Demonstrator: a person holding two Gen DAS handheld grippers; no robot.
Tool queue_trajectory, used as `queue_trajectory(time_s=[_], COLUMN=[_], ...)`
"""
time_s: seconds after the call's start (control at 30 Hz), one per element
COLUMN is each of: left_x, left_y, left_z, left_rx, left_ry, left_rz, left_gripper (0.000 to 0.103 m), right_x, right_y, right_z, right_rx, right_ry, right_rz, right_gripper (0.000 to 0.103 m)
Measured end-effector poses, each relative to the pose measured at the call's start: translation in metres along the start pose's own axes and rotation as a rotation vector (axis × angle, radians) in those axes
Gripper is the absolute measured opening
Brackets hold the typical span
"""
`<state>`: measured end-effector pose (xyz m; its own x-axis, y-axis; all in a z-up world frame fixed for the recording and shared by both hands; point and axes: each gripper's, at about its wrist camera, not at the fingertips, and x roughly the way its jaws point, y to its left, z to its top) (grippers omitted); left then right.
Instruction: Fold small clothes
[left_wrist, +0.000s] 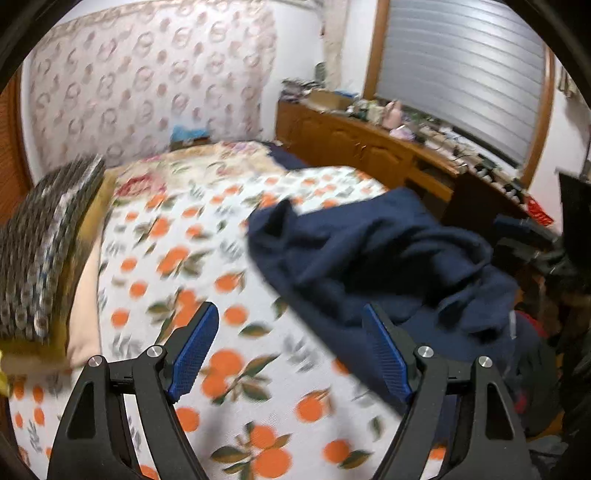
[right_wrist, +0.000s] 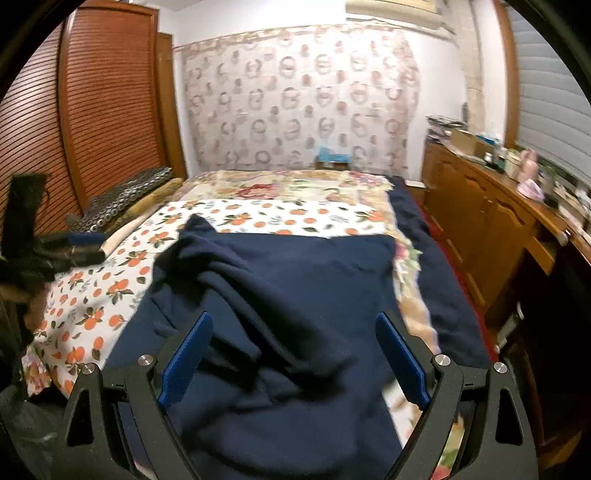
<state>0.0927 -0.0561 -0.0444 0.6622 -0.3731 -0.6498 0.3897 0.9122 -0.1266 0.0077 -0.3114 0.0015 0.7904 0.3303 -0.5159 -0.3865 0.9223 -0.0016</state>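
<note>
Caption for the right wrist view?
Open right gripper above a rumpled navy garment on an orange-print sheet.

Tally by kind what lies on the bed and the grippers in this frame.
Navy garment: 1
Orange-print sheet: 1
Pillows stacked at the bed's edge: 2, as far as visible
Open grippers: 2, left gripper, right gripper
Total: 6

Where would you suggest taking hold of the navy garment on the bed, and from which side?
Probably at the raised corner of the navy garment, at its far left in the right wrist view. It peaks up off the orange-print sheet, so a finger could slip under it. The left gripper, open over the sheet to the garment's left, could come in from there. The right gripper is open over the rumpled middle.
</note>
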Motion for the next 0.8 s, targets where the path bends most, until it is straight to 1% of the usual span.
queue_trajectory(time_s=[0.07,0.13,0.23,0.33,0.4,0.53,0.7,0.8], left_x=[0.006,0.010,0.013,0.012,0.004,-0.004,-0.004,-0.007], left_y=[0.007,0.015,0.018,0.019,0.021,0.023,0.026,0.025], left_z=[-0.010,-0.023,-0.036,-0.046,-0.050,-0.055,-0.055,-0.056], left_rx=[-0.025,-0.058,-0.070,-0.080,-0.097,-0.103,-0.107,-0.096], left_ry=[0.019,0.034,0.052,0.065,0.044,0.017,0.002,-0.014], left_rz=[0.010,0.003,0.000,0.005,0.005,0.032,0.045,0.059], left_gripper=[0.081,0.081,0.081,0.081,0.081,0.081,0.081,0.081], right_x=[0.009,0.019,0.035,0.050,0.057,0.066,0.064,0.062], right_y=[0.006,0.010,0.012,0.014,0.015,0.016,0.030,0.040], right_z=[0.007,0.014,0.021,0.028,0.031,0.040,0.051,0.055], right_rx=[-0.025,-0.046,-0.061,-0.093,-0.123,-0.158,-0.208,-0.228], right_ry=[0.007,0.016,0.040,0.067,0.082,0.106,0.111,0.106], right_rz=[0.011,0.034,0.061,0.063,0.062,0.074,0.103,0.141], right_gripper=[0.091,0.091,0.091,0.091,0.091,0.091,0.091,0.091])
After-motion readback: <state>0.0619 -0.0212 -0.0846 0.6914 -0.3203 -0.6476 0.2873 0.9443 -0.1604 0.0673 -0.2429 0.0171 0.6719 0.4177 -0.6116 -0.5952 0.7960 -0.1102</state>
